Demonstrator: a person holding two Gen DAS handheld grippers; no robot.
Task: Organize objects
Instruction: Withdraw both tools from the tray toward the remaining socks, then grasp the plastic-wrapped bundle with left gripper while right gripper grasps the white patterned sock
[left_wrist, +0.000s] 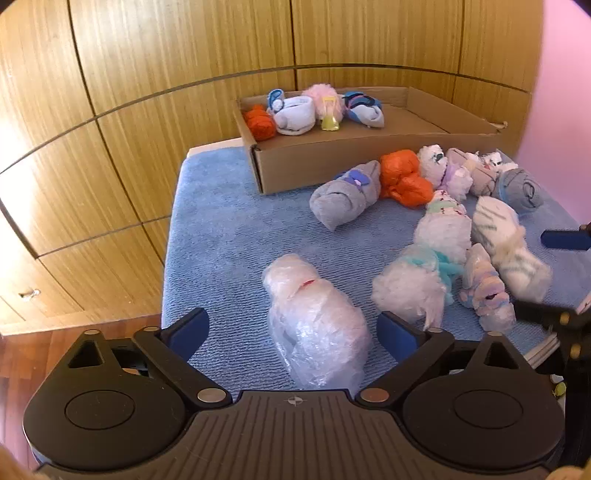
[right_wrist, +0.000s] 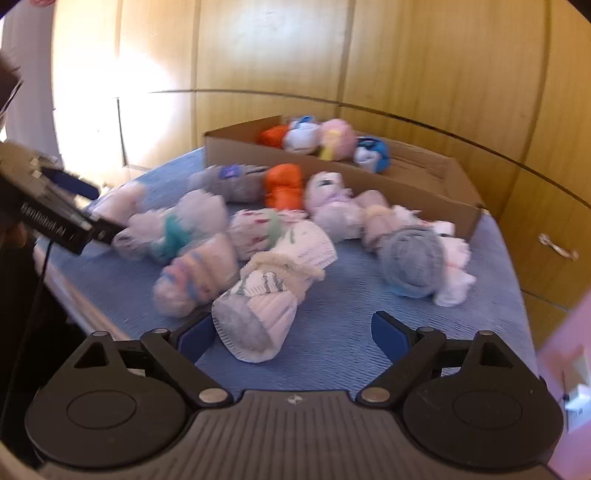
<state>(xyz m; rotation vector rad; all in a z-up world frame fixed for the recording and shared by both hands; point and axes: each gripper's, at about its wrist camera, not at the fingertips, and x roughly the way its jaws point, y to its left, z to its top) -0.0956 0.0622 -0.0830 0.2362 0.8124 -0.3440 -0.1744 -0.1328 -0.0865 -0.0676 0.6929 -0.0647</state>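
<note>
Several rolled sock bundles lie on a blue towel (left_wrist: 221, 229). My left gripper (left_wrist: 293, 332) is open low over the towel. A white bundle in clear plastic (left_wrist: 317, 325) lies between its blue pads, which stand apart from it on both sides. My right gripper (right_wrist: 293, 336) is open too. A white grey-striped sock roll (right_wrist: 258, 317) sits between its fingers, close against the left pad and well clear of the right one. A cardboard box (left_wrist: 332, 166) at the back holds an orange roll (left_wrist: 260, 123) and several others.
Loose bundles crowd the towel's middle: a grey roll (left_wrist: 345, 194), an orange one (left_wrist: 404, 179), a grey-blue ball (right_wrist: 412, 260). Wooden wardrobe doors (left_wrist: 147, 74) stand behind. The towel ends at a drop to the wood floor (left_wrist: 55, 350) on the left.
</note>
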